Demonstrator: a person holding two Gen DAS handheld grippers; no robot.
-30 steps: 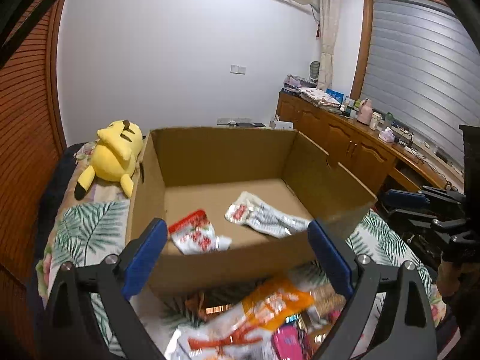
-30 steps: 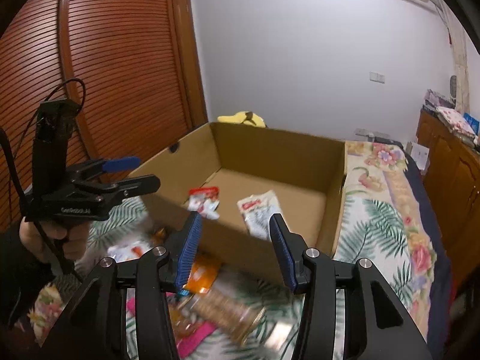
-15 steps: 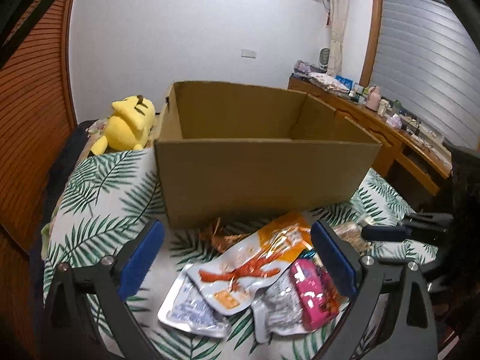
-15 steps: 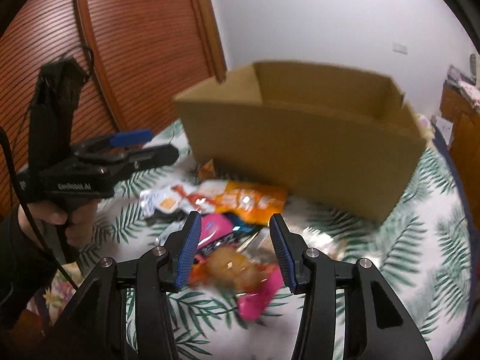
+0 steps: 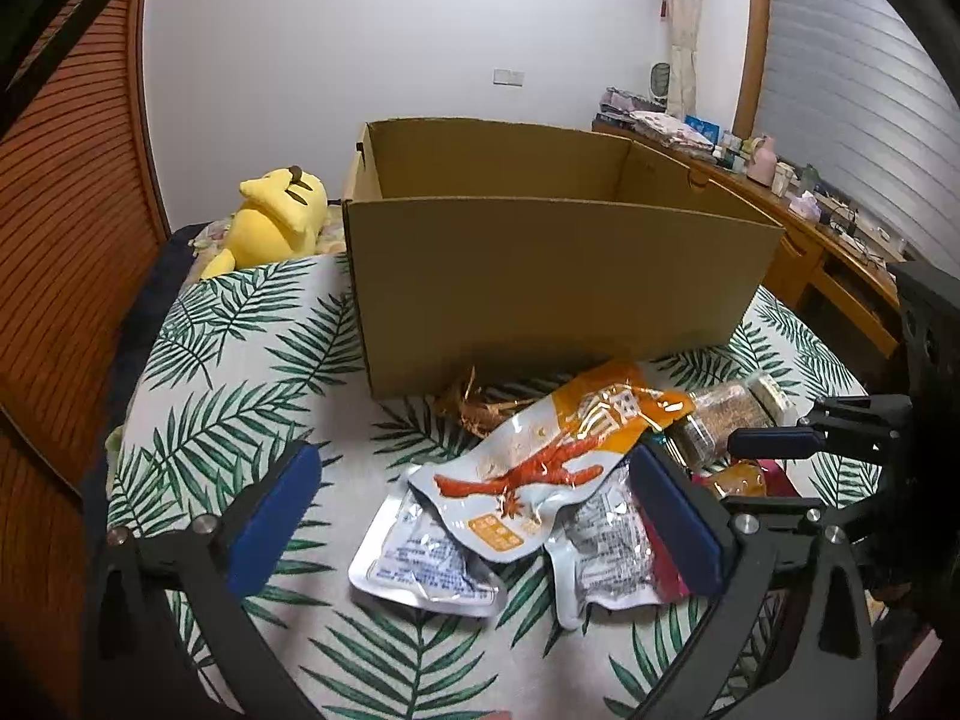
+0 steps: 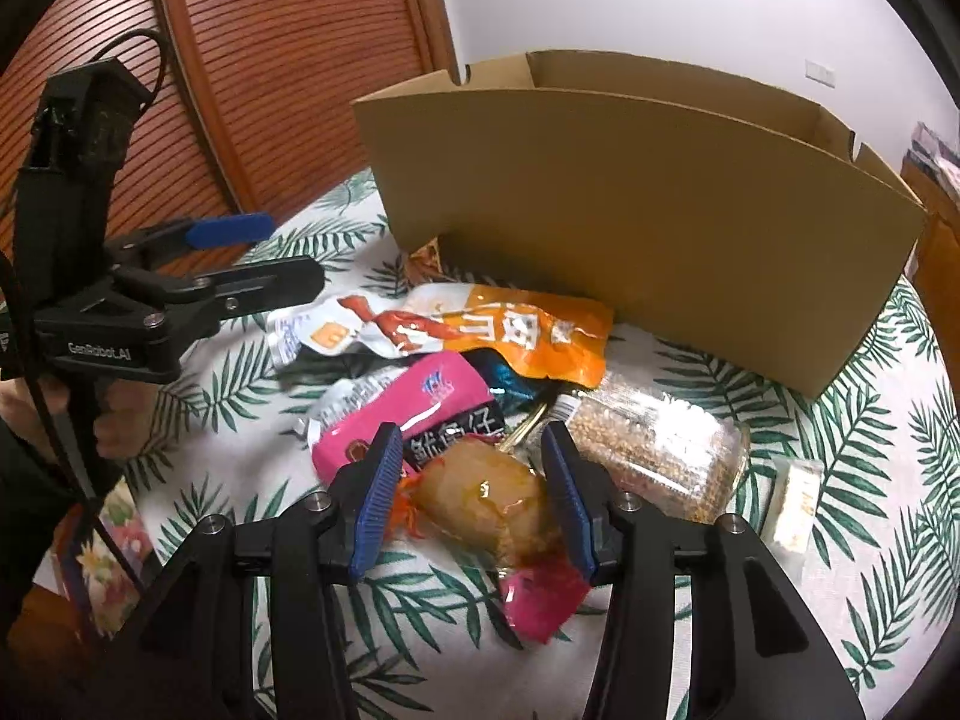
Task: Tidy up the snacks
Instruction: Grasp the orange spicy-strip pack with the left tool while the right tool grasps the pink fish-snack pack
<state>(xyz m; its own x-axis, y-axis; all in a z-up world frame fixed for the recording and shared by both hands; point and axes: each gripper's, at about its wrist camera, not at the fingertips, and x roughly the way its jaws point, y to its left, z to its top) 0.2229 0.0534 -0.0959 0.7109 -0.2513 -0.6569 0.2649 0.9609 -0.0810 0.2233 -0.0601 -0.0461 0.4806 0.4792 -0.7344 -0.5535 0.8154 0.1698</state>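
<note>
A pile of snack packs lies on the palm-print bedspread in front of an open cardboard box [image 5: 558,282] [image 6: 648,228]. An orange-and-white pouch [image 5: 558,456] [image 6: 456,324] tops the pile, with silver pouches [image 5: 420,564] beside it. My left gripper [image 5: 474,516] is open, low over these pouches; it also shows in the right wrist view [image 6: 240,252]. My right gripper [image 6: 474,492] is open, its jaws either side of a clear pack with a yellowish snack [image 6: 480,498], without gripping it. A pink pack [image 6: 408,414] and a clear grain-bar pack [image 6: 660,444] lie next to it.
A yellow plush toy [image 5: 276,216] lies left of the box. A wooden louvred wardrobe [image 6: 270,60] stands on the left, a cluttered wooden sideboard [image 5: 798,222] on the right. A small wrapped piece [image 6: 792,492] lies right of the pile.
Both grippers dropped from above the box, where two packs lay inside, down and back to the snack pile in front of it. The right gripper now straddles the yellowish snack.
</note>
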